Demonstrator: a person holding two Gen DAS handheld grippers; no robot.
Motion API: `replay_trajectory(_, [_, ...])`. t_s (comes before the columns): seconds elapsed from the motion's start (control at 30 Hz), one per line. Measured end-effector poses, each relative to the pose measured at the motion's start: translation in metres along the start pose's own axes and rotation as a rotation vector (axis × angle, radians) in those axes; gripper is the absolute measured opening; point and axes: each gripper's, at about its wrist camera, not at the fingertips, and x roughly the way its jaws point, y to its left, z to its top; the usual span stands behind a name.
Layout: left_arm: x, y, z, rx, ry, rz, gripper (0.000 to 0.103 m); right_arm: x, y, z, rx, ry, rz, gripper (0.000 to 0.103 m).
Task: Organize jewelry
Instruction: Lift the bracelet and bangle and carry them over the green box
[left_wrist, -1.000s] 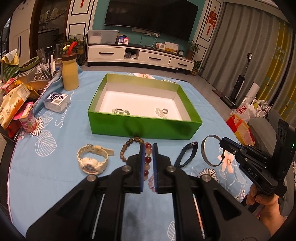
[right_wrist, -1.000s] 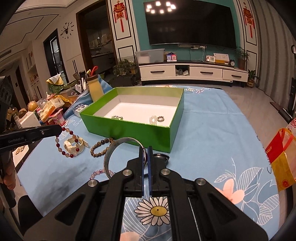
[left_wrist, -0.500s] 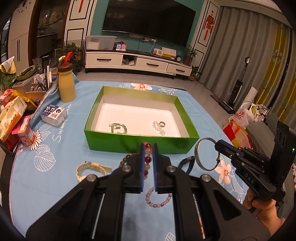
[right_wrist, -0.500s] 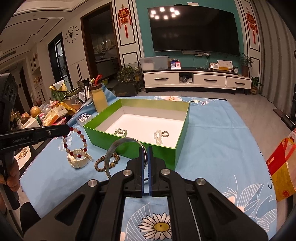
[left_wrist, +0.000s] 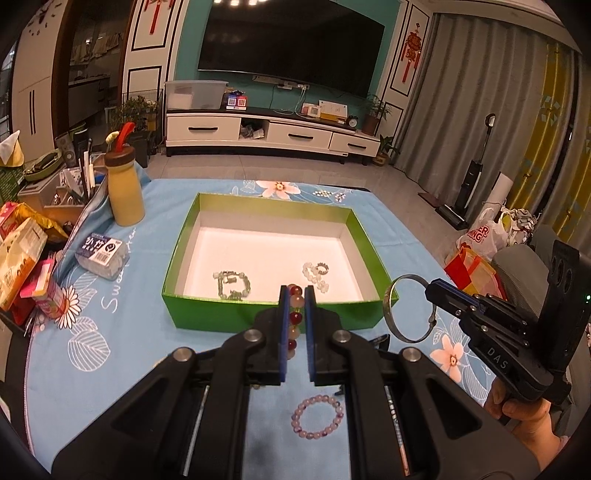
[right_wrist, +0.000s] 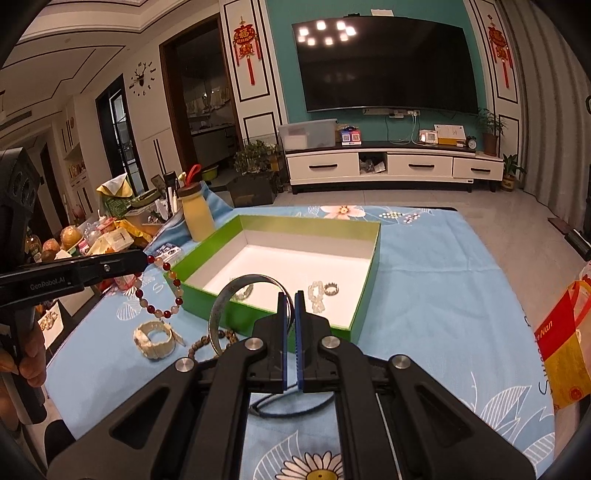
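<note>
Left gripper (left_wrist: 294, 295): fingers clamped on the red-and-cream bead bracelet (left_wrist: 293, 321), strand running straight up the gap at frame centre; in the right wrist view its loop hangs free below the tips at mid left

Right gripper (right_wrist: 289, 300): fingers nearly shut, pinching the silver bangle (right_wrist: 236, 295) by its rim, ring standing on edge to the left of the tips

Green box (left_wrist: 207, 314) sits just past both sets of tips, long axis across the frame, near wall facing them; both loads look to be at or just over that wall, neither clearly nearer

Next move likely forward over the wall, then release onto the white floor by the green bracelet (left_wrist: 232, 284) and pale beads (left_wrist: 314, 275)

Left on the worktop (left_wrist: 110, 369): pink bracelet (left_wrist: 317, 416), watch (right_wrist: 153, 338), brown beads (right_wrist: 210, 341)
</note>
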Motion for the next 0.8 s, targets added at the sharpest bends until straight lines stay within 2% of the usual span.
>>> replay_trajectory(0.27, [0.004, 0.0, 0.019, 0.008, -0.026, -0.001, 0.007, 0.007, -0.001, 0.014, 0.006, -0.028, -0.002, 0.003])
replay_trajectory(0.8, [0.04, 0.007, 0.056, 0.0, -0.009, 0.016, 0.007, 0.039, -0.017, 0.034, 0.048, -0.002, 0.005, 0.003])
